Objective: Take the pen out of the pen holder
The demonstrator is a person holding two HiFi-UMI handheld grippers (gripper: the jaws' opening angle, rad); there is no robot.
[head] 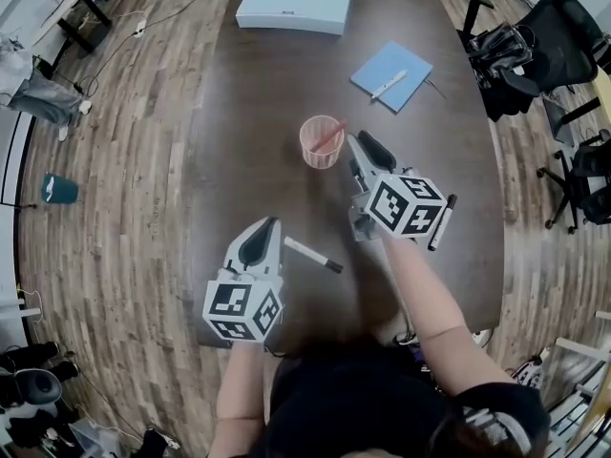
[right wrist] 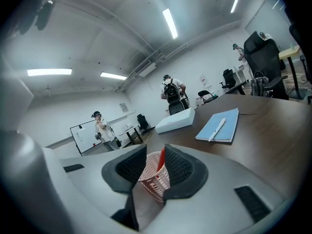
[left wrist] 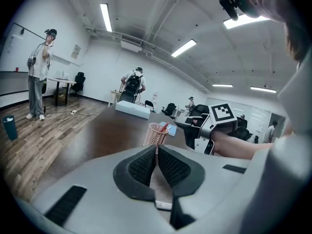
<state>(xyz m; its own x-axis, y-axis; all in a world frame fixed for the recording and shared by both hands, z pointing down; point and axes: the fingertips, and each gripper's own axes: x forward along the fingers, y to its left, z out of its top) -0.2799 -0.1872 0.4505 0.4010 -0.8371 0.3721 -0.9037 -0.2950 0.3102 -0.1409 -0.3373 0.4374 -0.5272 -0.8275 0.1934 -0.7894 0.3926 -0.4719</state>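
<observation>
We judge the pen (right wrist: 160, 163) light, stiff and slick; best gripped on its bare upper shaft. It leans in the holder (right wrist: 152, 180), just ahead of the right gripper (head: 361, 146), whose fingers stand apart, touching nothing. The left gripper (head: 267, 227) has its fingers together, empty.

The head view looked steeply down on the pen holder (head: 322, 141) from above, well apart. The left gripper view faced it low across the table (left wrist: 87, 135), from farther back — the right gripper view sat just beside it. All three shared the pen holder and the white box (head: 294, 5) beyond it.
</observation>
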